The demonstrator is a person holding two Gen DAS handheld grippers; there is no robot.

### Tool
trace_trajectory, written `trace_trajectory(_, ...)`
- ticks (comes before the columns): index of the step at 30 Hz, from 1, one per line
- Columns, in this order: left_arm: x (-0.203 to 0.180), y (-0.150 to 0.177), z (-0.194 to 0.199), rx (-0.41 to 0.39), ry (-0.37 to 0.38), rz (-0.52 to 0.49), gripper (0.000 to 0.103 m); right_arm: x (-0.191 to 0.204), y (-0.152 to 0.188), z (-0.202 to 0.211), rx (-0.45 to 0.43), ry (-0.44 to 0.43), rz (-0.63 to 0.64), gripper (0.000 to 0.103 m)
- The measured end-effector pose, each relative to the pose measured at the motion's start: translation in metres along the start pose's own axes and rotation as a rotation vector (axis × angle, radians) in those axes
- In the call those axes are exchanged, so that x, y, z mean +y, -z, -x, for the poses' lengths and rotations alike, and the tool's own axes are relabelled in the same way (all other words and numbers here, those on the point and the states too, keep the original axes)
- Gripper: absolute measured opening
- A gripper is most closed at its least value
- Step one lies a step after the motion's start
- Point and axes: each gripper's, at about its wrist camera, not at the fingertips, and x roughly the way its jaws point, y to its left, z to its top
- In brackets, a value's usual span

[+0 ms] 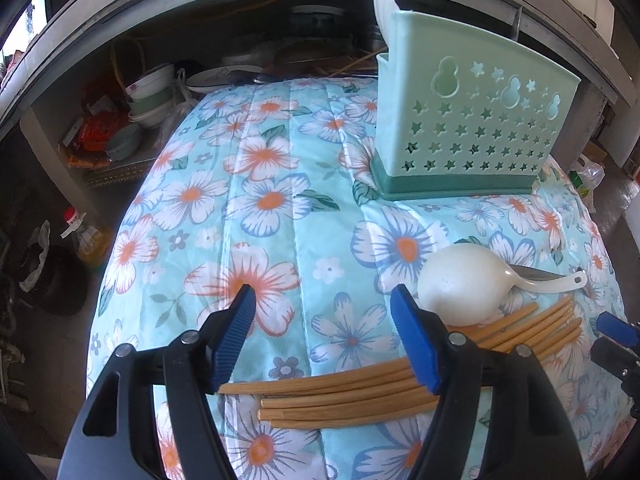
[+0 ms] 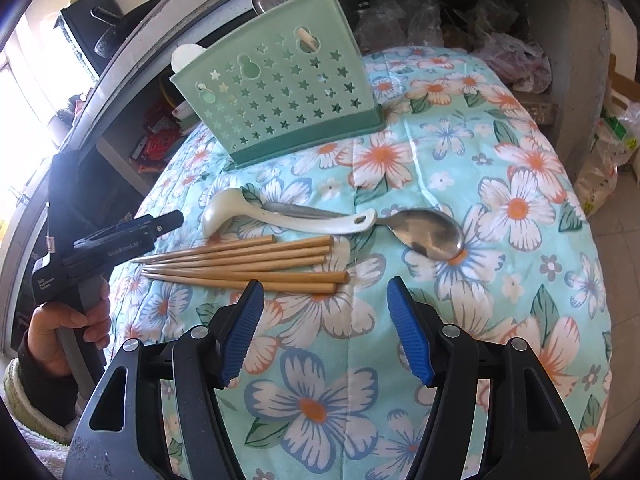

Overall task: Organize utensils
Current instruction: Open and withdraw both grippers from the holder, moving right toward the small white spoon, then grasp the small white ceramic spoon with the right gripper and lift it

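Note:
A mint-green utensil holder (image 1: 472, 120) (image 2: 276, 88) with star cut-outs stands at the far side of the flowered cloth, with a white utensil sticking up in it (image 1: 384, 4). Several bamboo chopsticks (image 1: 360, 392) (image 2: 248, 266) lie side by side on the cloth. A white ladle (image 1: 464, 284) (image 2: 280, 216) lies just beyond them, over a metal spoon (image 2: 428, 234). My left gripper (image 1: 322, 336) is open and empty, right over the chopsticks' ends. My right gripper (image 2: 324, 328) is open and empty, just short of the chopsticks.
The flowered cloth (image 1: 280, 200) (image 2: 480, 200) covers a rounded table. Behind it a shelf holds stacked bowls (image 1: 152, 96) and plates. An oil bottle (image 1: 86, 236) stands on the floor at left. Plastic bags (image 2: 516, 60) sit at the back right.

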Motion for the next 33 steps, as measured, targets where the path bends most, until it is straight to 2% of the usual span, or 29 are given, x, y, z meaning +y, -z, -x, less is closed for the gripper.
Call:
trace_trajectory(5, 0.008, 0.002, -0.001, 0.0, -0.016, 0.041, 0.068, 0.013, -0.019, 0.008, -0.057, -0.024, 0.08, 0.061)
trace_trajectory(8, 0.013, 0.004, 0.0, -0.01, -0.026, 0.056, 0.068, 0.024, -0.036, 0.001, -0.062, -0.034, 0.142, 0.061)
trace_trajectory(13, 0.022, 0.007, 0.001, -0.021, -0.025, 0.075, 0.068, 0.048, -0.056, -0.028, -0.016, -0.041, 0.281, 0.057)
trace_trajectory(20, 0.033, 0.008, 0.0, -0.028, -0.013, 0.089, 0.068, 0.072, -0.055, -0.074, 0.102, 0.032, 0.454, 0.052)
trace_trajectory(28, 0.039, 0.008, -0.002, -0.031, 0.0, 0.103, 0.068, 0.078, -0.047, -0.084, 0.152, 0.069, 0.526, 0.051)
trace_trajectory(33, 0.042, 0.01, -0.004, -0.025, 0.009, 0.116, 0.068, 0.089, -0.052, -0.091, 0.131, 0.077, 0.549, 0.048)
